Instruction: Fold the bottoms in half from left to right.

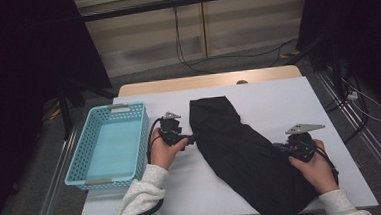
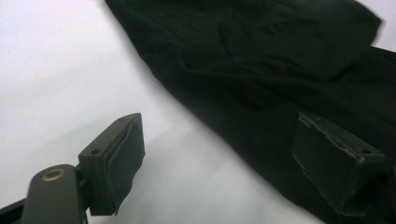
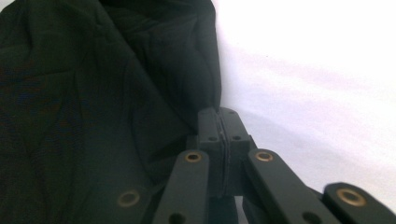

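A black cloth (image 1: 241, 149) lies spread in a long slanted band on the white table top (image 1: 298, 96), running from a squared end near the middle of the table down toward the person's edge, where its lower end passes out of the high view. Taking the cloth as the landmark: at its right-hand edge, low down, the right gripper (image 1: 281, 149) has its jaws pressed together, and in the right gripper view (image 3: 219, 123) the pads meet right at the border of the dark fabric, so that a thin fold of the edge appears to be pinched between them. The right hand (image 1: 315, 167) wraps the gripper body just beside the cloth, with a grey three-cornered plate on top. At the cloth's left-hand edge, nearer its upper end, the left gripper (image 1: 193, 138) points toward the fabric; in the left gripper view (image 2: 233, 158) its jaws stand wide apart, one over bare table and the other over the cloth, with nothing clamped. The left hand (image 1: 163, 149) holds it beside the cloth. Farther left of the cloth, past that hand, a light blue basket (image 1: 81, 159) sits at the table's left edge.
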Motion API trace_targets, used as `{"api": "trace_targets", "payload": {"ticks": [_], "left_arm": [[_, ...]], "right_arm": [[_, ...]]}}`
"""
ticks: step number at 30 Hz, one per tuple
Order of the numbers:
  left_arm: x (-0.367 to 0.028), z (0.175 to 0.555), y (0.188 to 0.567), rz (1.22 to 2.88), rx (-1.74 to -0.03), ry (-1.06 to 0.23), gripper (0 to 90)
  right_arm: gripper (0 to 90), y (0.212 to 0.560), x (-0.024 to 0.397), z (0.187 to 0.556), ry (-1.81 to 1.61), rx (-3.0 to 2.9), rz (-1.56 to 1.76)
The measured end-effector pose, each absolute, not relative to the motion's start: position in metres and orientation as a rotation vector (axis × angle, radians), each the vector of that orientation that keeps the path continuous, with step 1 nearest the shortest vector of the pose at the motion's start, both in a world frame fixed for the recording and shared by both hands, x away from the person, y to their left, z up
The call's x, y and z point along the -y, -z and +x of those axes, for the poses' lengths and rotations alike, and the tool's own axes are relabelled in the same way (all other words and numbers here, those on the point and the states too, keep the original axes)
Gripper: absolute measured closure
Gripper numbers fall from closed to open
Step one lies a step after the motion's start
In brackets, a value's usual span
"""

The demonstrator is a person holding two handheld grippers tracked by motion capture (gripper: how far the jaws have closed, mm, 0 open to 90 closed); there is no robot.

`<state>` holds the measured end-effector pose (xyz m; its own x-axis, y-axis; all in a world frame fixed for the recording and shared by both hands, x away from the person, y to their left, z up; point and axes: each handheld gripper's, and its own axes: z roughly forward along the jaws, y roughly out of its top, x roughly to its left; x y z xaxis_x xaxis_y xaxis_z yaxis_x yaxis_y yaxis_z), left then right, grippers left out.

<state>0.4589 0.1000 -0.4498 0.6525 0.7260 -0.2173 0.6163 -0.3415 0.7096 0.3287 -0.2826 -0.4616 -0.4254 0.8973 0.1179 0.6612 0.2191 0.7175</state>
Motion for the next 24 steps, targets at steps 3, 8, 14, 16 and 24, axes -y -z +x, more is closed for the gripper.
{"api": "trace_targets", "payload": {"ticks": [3, 8, 14, 16, 24], "left_arm": [[-0.095, 0.469, 0.457, 2.049, -1.059, -0.175, 17.7], [-0.089, 0.474, 0.465, 2.05, -1.063, -0.202, 17.9], [-0.079, 0.477, 0.466, 2.023, -1.037, -0.167, 34.2], [-0.074, 0.476, 0.465, 2.013, -1.058, -0.127, 47.9], [-0.065, 0.474, 0.462, 2.038, -1.113, -0.098, 81.0]], "right_arm": [[89.0, 0.462, 0.281, 0.328, -1.038, -2.18, 1.453], [88.8, 0.462, 0.277, 0.328, -1.041, -2.195, 1.434], [88.6, 0.462, 0.273, 0.328, -1.045, -2.202, 1.428], [88.5, 0.462, 0.271, 0.328, -1.047, -2.21, 1.418], [88.6, 0.462, 0.27, 0.327, -1.047, -2.212, 1.415]]}}
